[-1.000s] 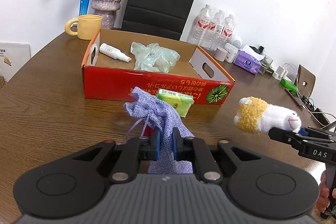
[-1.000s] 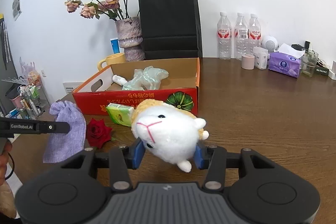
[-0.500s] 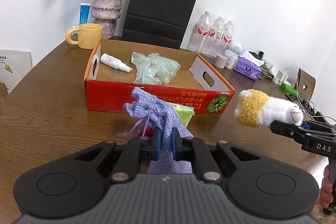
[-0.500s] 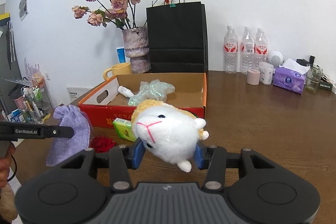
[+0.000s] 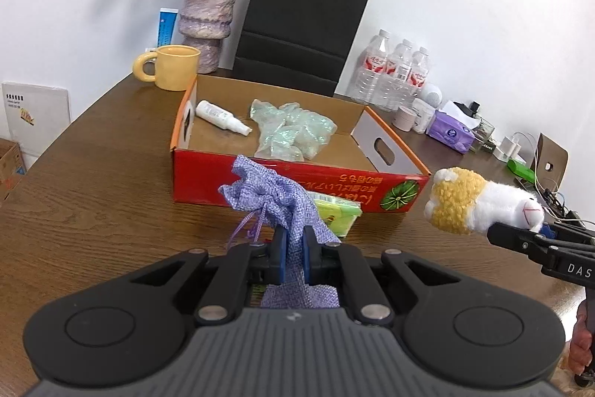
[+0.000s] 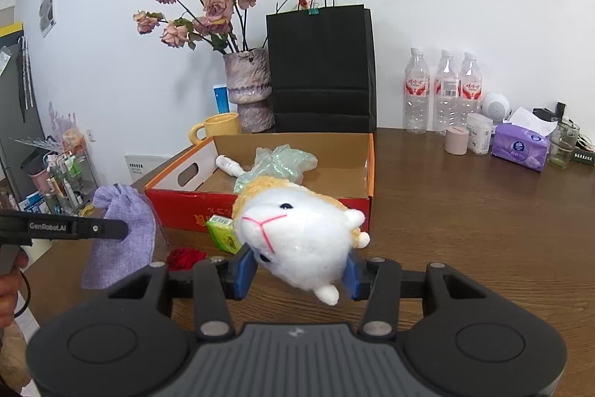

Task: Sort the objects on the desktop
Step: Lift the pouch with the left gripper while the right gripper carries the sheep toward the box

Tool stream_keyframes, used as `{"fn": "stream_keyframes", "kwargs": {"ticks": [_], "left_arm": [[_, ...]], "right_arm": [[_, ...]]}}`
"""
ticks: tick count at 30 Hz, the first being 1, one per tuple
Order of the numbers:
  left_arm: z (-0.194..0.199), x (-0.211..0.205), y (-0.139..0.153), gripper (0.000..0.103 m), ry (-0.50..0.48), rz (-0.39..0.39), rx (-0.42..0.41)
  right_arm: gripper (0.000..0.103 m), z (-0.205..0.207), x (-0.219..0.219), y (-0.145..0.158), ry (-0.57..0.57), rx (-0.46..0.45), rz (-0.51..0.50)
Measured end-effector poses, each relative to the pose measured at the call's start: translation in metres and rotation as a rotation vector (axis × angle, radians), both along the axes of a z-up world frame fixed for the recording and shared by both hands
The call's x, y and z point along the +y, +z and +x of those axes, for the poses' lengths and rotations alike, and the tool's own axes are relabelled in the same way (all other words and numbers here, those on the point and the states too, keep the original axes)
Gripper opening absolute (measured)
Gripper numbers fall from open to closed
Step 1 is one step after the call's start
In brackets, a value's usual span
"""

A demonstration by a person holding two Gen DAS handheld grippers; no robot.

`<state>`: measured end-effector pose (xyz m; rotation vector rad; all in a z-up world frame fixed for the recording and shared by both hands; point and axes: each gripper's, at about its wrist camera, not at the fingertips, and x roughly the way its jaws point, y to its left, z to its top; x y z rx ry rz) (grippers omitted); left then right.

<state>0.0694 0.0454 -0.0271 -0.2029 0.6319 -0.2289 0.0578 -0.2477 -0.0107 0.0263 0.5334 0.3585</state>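
Observation:
My left gripper [image 5: 292,250] is shut on a lilac drawstring pouch [image 5: 277,201], held in the air in front of the red cardboard box [image 5: 297,179]. My right gripper [image 6: 299,272] is shut on a white and yellow plush sheep [image 6: 297,229], also lifted above the table. Each held thing shows in the other view: the pouch [image 6: 122,233] at left, the sheep [image 5: 479,205] at right. Inside the box lie a white spray bottle [image 5: 221,112] and a crumpled pale green plastic bag [image 5: 292,131]. A green packet [image 5: 336,213] and a red rose [image 6: 186,257] rest on the table before the box.
A yellow mug [image 5: 173,67], a vase of dried roses [image 5: 208,21] and a black paper bag [image 5: 301,28] stand behind the box. Three water bottles [image 6: 442,92], a purple tissue pack [image 6: 520,146] and small jars line the back right. The brown table [image 6: 483,211] stretches right.
Both grippers have risen with the pouch and the sheep still held, and the views now sit higher over the table and closer to the box. The rose and packet stay put.

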Motion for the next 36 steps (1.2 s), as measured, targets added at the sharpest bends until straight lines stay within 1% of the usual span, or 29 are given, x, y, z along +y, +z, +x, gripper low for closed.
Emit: {"fn": "stream_keyframes", "kwargs": {"ticks": [10,15,18,19,20,21,22,27,30,31,32,33,34,35,36], "left_arm": [[0.011,0.01,0.004,0.008,0.033,-0.006,-0.015],[0.024,0.011,0.015,0.008,0.04,-0.004,-0.056],[0.037,0.009,0.025,0.008,0.04,-0.01,-0.085],[0.041,0.009,0.028,0.008,0.039,-0.012,-0.094],[0.047,0.008,0.031,0.008,0.04,-0.014,-0.103],[0.052,0.007,0.033,0.008,0.041,-0.016,-0.11],[0.058,0.006,0.035,0.008,0.041,-0.021,-0.114],[0.085,0.003,0.039,0.008,0.051,-0.035,-0.113],[0.089,0.004,0.033,0.008,0.046,-0.041,-0.095],[0.088,0.005,0.03,0.008,0.04,-0.045,-0.085],[0.087,0.005,0.027,0.008,0.034,-0.049,-0.075],[0.086,0.007,0.025,0.008,0.029,-0.05,-0.069],[0.084,0.008,0.022,0.008,0.025,-0.05,-0.062],[0.081,0.01,0.018,0.008,0.027,-0.05,-0.055],[0.079,0.012,0.015,0.008,0.029,-0.052,-0.044]], "right_arm": [[0.046,0.012,0.008,0.008,0.009,-0.027,-0.008],[0.045,0.026,0.018,0.022,0.024,-0.079,-0.02],[0.041,0.041,0.029,0.031,0.041,-0.103,-0.03],[0.038,0.048,0.032,0.031,0.044,-0.103,-0.031],[0.032,0.056,0.036,0.031,0.046,-0.1,-0.032],[0.021,0.064,0.039,0.031,0.048,-0.097,-0.032],[0.001,0.072,0.043,0.03,0.043,-0.094,-0.037],[0.002,0.114,0.051,0.017,0.036,-0.023,-0.011],[0.002,0.106,0.044,0.012,0.057,0.008,-0.001],[0.009,0.102,0.041,0.011,0.066,0.017,0.001],[0.019,0.098,0.039,0.009,0.074,0.026,0.004],[0.032,0.094,0.036,0.008,0.082,0.036,0.006],[0.06,0.089,0.033,0.006,0.09,0.045,0.008],[0.074,0.085,0.03,0.005,0.098,0.054,0.01],[0.075,0.081,0.027,0.004,0.106,0.064,0.013]]}}
